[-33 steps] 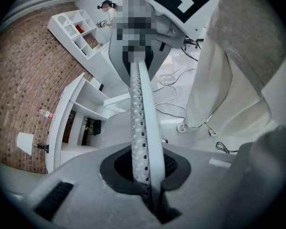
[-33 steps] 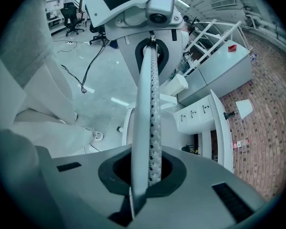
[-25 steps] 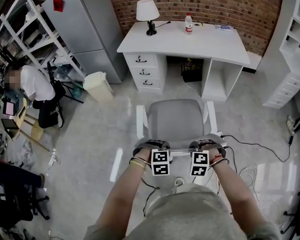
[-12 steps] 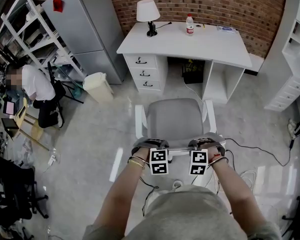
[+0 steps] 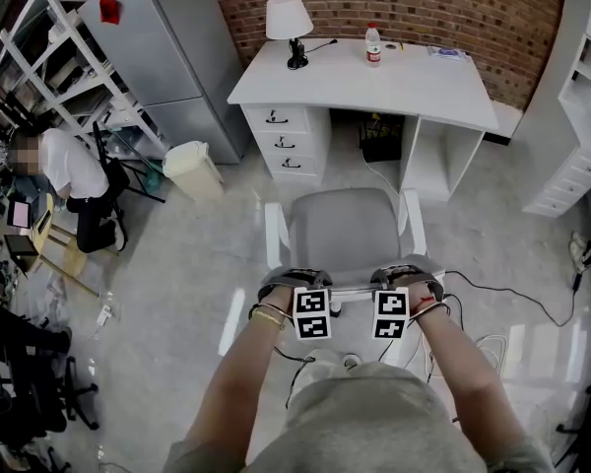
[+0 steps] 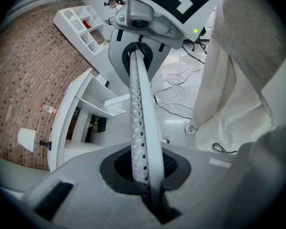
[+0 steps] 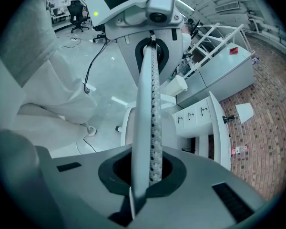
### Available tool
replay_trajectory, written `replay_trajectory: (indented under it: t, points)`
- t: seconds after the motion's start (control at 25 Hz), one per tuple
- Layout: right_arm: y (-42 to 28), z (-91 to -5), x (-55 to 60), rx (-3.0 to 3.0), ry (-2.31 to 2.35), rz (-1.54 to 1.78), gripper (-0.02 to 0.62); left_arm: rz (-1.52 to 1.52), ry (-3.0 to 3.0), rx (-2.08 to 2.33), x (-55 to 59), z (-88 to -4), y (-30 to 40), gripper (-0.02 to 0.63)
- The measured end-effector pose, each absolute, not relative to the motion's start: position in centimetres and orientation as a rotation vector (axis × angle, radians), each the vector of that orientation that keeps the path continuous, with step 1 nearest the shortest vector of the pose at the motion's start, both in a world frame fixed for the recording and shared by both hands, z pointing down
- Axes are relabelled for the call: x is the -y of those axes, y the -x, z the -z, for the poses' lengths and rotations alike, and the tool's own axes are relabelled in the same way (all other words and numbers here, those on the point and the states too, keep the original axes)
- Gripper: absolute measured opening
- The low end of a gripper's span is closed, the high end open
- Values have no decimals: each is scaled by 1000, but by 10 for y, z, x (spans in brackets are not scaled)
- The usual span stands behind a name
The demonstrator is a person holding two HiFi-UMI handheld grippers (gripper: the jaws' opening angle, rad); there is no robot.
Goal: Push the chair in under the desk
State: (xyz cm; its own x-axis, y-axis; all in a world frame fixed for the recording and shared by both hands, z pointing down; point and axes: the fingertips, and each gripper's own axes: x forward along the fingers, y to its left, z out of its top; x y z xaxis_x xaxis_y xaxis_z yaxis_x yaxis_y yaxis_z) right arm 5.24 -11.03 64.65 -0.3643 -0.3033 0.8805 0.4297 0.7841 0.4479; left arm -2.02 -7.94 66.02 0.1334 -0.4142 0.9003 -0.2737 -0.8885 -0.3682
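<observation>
- Left claw (image 5: 294, 286) and right claw (image 5: 406, 280), side by side, each pinch the top rim of the chair (image 5: 347, 233) back.
- The chair faces the desk (image 5: 374, 82) opening, not yet under it.
- A lamp (image 5: 290, 20) and a bottle (image 5: 373, 45) stand on the desk.

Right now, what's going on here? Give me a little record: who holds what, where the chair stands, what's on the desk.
Left gripper: shut on the chair's back rail
Right gripper: shut on the same rail
Chair: faces the white desk, stands apart from it, not yet under it
Desk top: table lamp, bottle
Nearby: black cable on the ground, right of the chair
</observation>
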Motion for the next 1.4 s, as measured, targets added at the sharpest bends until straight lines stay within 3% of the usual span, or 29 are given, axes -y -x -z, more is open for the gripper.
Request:
replay_trajectory:
  t: [1.4]
  points:
    - [-25, -649, 179, 1765, 43, 732, 11, 1838, 2263, -644, 149, -660, 48, 34]
